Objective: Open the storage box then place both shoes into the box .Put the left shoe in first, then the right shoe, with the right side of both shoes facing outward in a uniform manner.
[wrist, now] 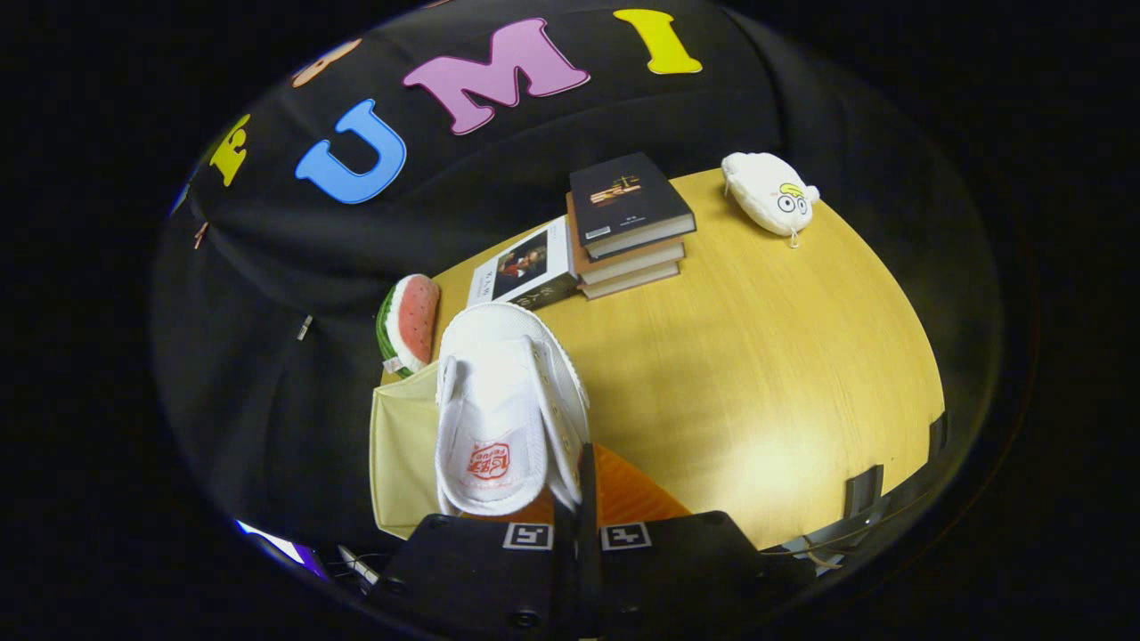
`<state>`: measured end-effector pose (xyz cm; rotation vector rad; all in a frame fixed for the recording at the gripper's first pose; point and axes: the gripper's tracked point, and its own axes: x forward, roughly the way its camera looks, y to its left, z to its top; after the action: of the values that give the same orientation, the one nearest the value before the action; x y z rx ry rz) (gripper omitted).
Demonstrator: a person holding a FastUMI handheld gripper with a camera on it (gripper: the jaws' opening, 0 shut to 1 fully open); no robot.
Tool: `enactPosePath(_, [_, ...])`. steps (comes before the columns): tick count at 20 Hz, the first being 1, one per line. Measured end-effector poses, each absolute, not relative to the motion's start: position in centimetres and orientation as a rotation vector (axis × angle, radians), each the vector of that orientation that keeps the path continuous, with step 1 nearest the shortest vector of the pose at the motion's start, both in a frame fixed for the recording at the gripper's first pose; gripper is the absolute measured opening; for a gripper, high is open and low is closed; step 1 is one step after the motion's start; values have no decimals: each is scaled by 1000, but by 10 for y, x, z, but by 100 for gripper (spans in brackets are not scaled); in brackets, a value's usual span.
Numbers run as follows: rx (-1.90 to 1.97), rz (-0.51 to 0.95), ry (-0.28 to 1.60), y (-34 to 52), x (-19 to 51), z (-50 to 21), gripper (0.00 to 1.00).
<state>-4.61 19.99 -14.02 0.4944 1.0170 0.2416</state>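
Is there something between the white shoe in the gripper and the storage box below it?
Nothing visible is in the way. The gripper is shut on the white shoe at its side wall, and the shoe hangs directly over the beige box with its orange part. The watermelon toy lies beyond the box, to one side.

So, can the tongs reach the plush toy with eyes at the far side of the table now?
Probably not yet: the tongs appear shut on the white shoe's side wall. The path over the bare table to the plush toy looks free.
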Motion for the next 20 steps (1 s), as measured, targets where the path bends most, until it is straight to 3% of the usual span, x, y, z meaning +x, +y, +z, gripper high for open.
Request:
enactPosePath(5, [476, 293, 1073, 283, -48, -123, 5])
enactPosePath(10, [400, 275, 1157, 339, -57, -150, 5])
enactPosePath(18, [290, 169, 1199, 356, -56, -194, 5])
enactPosePath(20, [305, 211, 1186, 369, -57, -191, 12])
